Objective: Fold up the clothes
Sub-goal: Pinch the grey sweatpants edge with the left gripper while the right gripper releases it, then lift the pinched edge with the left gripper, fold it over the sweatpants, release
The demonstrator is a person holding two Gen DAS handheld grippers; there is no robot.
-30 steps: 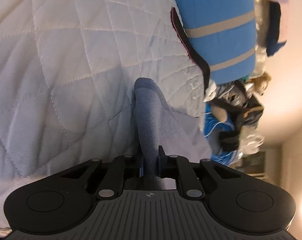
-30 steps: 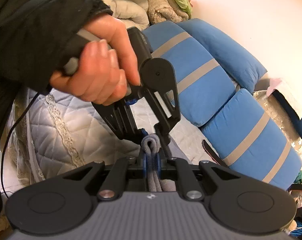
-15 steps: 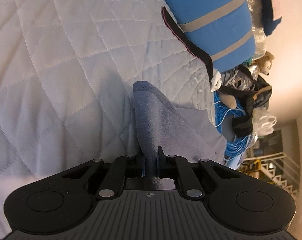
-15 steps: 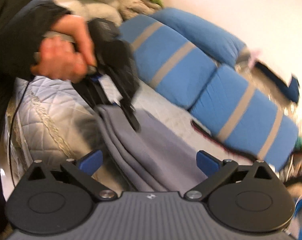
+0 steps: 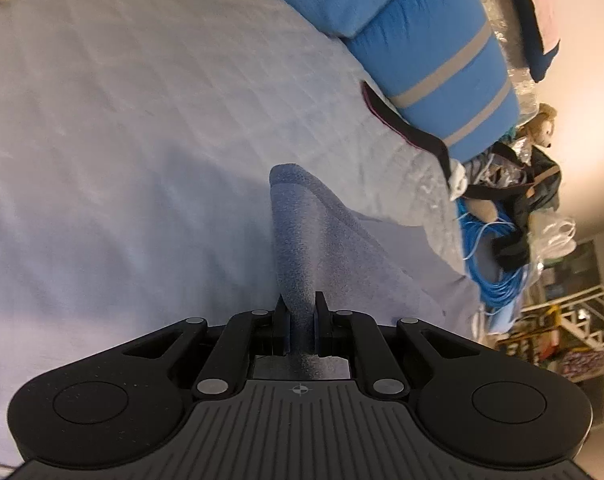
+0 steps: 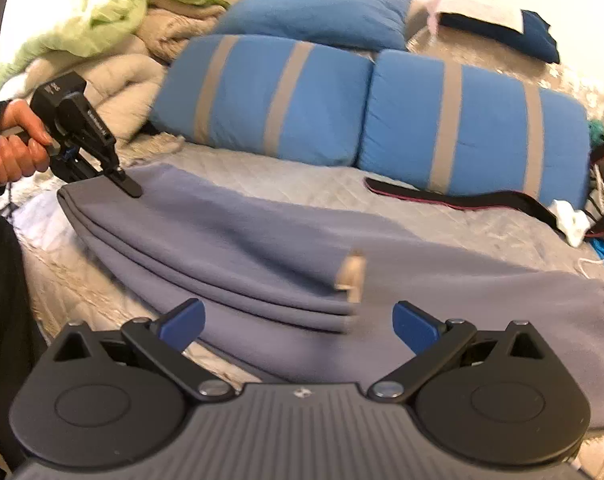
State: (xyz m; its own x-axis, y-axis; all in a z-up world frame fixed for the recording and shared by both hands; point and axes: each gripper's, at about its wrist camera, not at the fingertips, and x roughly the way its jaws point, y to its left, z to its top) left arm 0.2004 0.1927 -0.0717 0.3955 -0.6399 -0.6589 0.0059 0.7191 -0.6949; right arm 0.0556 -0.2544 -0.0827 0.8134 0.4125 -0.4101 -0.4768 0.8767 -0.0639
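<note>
A grey-blue garment [image 6: 262,248] lies folded in layers across the white quilted bed [image 6: 302,184], with a tan label [image 6: 350,276] at its near fold. At the far left, a hand [image 6: 18,148] holds my left gripper [image 6: 128,186], which is shut on the garment's corner. In the left wrist view the left gripper [image 5: 300,300] pinches a raised ridge of the garment [image 5: 302,232] above the bed [image 5: 122,160]. My right gripper [image 6: 298,324] stands wide open just short of the near fold, nothing pressed between its blue pads [image 6: 182,322].
Two blue pillows with grey stripes [image 6: 474,120] line the back of the bed, with a black strap [image 6: 462,198] in front of them. Green and beige blankets [image 6: 102,20] are heaped at the back left. A blue cable coil [image 5: 498,264] and bags sit past the bed's edge.
My right gripper has let go of the garment, opened wide and drawn back. The left gripper has carried its corner away to the left, stretching the folded garment out over the bed.
</note>
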